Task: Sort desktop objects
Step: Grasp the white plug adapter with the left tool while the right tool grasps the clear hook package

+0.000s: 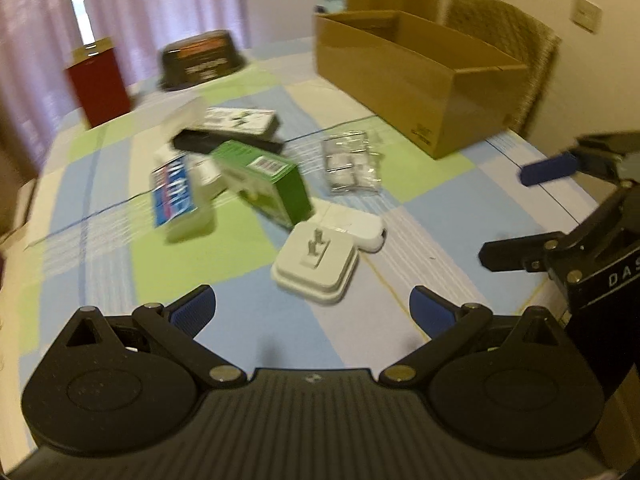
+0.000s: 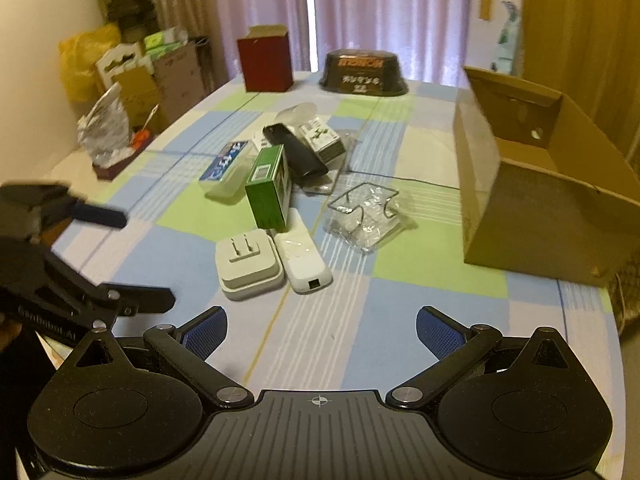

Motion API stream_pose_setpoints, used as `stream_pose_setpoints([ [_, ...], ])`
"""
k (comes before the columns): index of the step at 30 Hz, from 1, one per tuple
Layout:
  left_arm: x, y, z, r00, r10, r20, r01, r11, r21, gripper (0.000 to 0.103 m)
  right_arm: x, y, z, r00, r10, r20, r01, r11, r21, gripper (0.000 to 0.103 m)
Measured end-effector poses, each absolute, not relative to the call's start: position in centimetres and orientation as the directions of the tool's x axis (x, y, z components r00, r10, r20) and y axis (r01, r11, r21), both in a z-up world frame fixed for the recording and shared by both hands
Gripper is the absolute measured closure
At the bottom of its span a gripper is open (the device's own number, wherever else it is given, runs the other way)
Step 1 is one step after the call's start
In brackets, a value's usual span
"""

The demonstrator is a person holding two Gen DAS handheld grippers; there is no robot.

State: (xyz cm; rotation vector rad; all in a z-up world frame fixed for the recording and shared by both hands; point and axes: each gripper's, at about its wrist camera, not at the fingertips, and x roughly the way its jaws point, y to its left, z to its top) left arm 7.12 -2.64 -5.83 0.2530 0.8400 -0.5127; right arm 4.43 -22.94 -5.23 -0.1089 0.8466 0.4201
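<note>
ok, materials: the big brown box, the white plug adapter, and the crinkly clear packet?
Brown box: looks like corrugated cardboard, matte, with folded flaps and a raw edge. White plug adapter: probably moulded plastic, smooth satin shell, with metal-looking prongs. Clear packet: thin transparent plastic film, glossy and wrinkled, catching highlights; its contents are unclear.

A table [image 2: 400,320] under a checked cloth of pale blue, green and white fills the room's middle. Behind its far end hang pinkish curtains [image 2: 380,12], daylight showing through a narrow gap. A woven chair [image 1: 516,52] stands at the table's right side against a cream wall [image 1: 592,64] bearing switch plates [image 1: 587,13].
</note>
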Motion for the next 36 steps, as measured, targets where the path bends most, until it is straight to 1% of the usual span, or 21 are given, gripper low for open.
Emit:
stream_pose_setpoints([
  [3, 9.1, -3.0, -6.9, 0.501, -0.379, -0.778, 0.609, 0.793, 0.005, 0.009, 6.1, -23.2, -6.5, 0.558, 0.337, -0.758, -0.434, 0.898, 0.080, 0.000],
  [7, 11.4, -3.5, -8.7, 0.457, -0.391, -0.799, 0.682, 0.731, 0.033, 0.013, 8.1, -23.4, -7.7, 0.524, 0.363, -0.770, -0.480, 0.873, 0.085, 0.000],
  [11, 13.0, -3.7, -10.6, 0.418, -0.391, -0.820, 0.729, 0.683, 0.045, 0.021, 9.5, -23.1, -8.6, 0.507, 0.373, -0.777, -0.532, 0.845, 0.059, 0.000],
  [19, 14.7, -3.9, -12.5, 0.370, -0.420, -0.829, 0.758, 0.652, 0.008, 0.026, 11.1, -22.4, -10.1, 0.485, 0.379, -0.788, -0.580, 0.814, 0.034, 0.000],
  [20, 14.8, -3.9, -12.7, 0.368, -0.421, -0.829, 0.758, 0.652, 0.006, 0.028, 11.3, -22.3, -10.3, 0.486, 0.378, -0.788, -0.582, 0.813, 0.031, 0.000],
  [23, 14.9, -4.0, -13.0, 0.360, -0.424, -0.831, 0.761, 0.649, -0.001, 0.040, 11.8, -22.0, -10.5, 0.493, 0.368, -0.788, -0.592, 0.806, 0.006, 0.000],
  [24, 14.9, -4.0, -13.1, 0.360, -0.424, -0.831, 0.761, 0.649, -0.001, 0.042, 12.0, -21.9, -10.5, 0.496, 0.364, -0.788, -0.596, 0.803, -0.004, 0.000],
  [32, 14.0, -3.4, -13.0, 0.370, -0.424, -0.827, 0.739, 0.673, -0.015, 0.043, 14.0, -21.7, -10.4, 0.524, 0.344, -0.779, -0.623, 0.779, -0.076, 0.000],
  [36, 12.7, -2.7, -13.0, 0.373, -0.424, -0.826, 0.720, 0.694, -0.031, 0.043, 16.1, -21.0, -10.1, 0.548, 0.336, -0.766, -0.659, 0.737, -0.148, 0.000],
])
